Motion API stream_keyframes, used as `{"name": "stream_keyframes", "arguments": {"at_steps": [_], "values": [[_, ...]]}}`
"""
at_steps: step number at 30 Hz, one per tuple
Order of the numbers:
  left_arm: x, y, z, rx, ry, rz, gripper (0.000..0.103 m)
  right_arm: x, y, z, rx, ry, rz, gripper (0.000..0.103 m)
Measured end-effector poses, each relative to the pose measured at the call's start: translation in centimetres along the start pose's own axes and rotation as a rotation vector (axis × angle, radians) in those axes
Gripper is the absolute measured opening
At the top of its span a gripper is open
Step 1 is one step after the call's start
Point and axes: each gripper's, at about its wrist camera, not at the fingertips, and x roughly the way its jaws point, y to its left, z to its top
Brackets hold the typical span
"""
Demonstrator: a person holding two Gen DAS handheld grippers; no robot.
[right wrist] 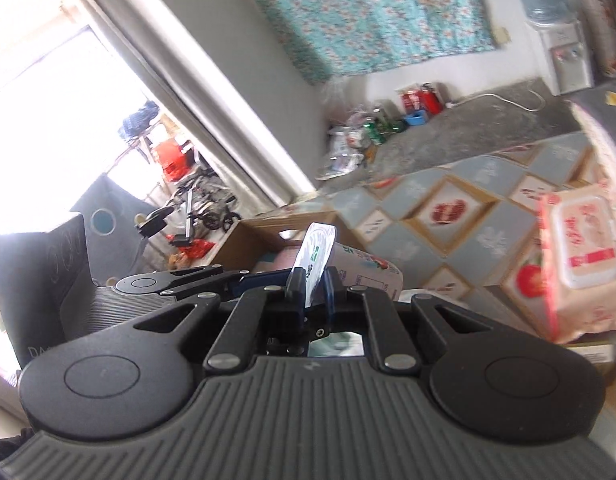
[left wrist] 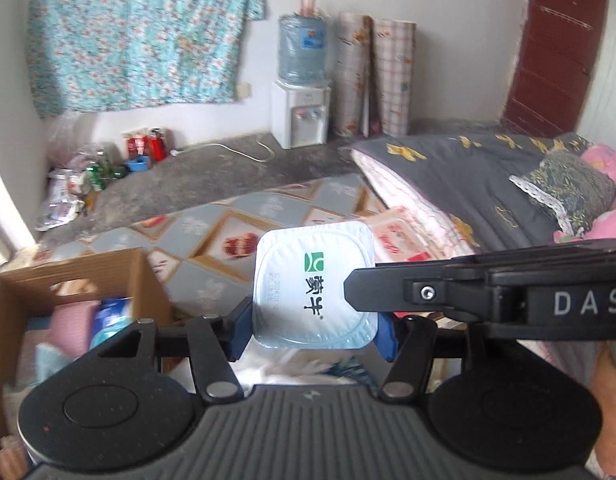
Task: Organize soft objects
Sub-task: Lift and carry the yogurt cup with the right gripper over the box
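Left gripper (left wrist: 314,328): your blue pads are closed against the two sides of a yogurt cup (left wrist: 314,292), foil lid facing the camera. Right gripper (right wrist: 308,292): closed down narrow on the rim of that lid, coming in from 3 o'clock in the left wrist view. Both grippers hold the one cup, in the air, above the patterned bed surface (left wrist: 228,216).

Risks from here:
- You have a thin-walled cup squeezed from the sides while the second gripper nips its lid. More squeeze could buckle the wall or lift the foil and spill the contents.
- If your two hands drift apart, the lid could peel.
- Release one hold before the other is secure, and the cup could drop.

Containers:
- Cardboard box (left wrist: 88,268), at 8 o'clock from the cup in the left view, open at the top. Inside: something pink, a blue-and-white packet and a pale green item; motion blur is heavy, so I cannot name them with confidence.
- Wet-wipes pack (right wrist: 580,264), at 3 o'clock in the right view, outside the box, lid closed.
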Motion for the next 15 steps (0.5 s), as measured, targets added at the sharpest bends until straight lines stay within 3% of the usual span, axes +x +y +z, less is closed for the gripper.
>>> {"name": "stream_keyframes", "arguments": {"at_steps": [8, 15], "values": [[-6.7, 9.7, -4.7, -0.139, 0.012, 0.151, 0.061, 7.2, 10.3, -1.5, -0.052, 0.124, 0.175, 0.009], [-7.6, 18.1, -10.2, -0.289, 0.124, 0.23, 0.061, 17.3, 16.5, -4.3, -0.021, 0.362, 0.226, 0.009]]}}
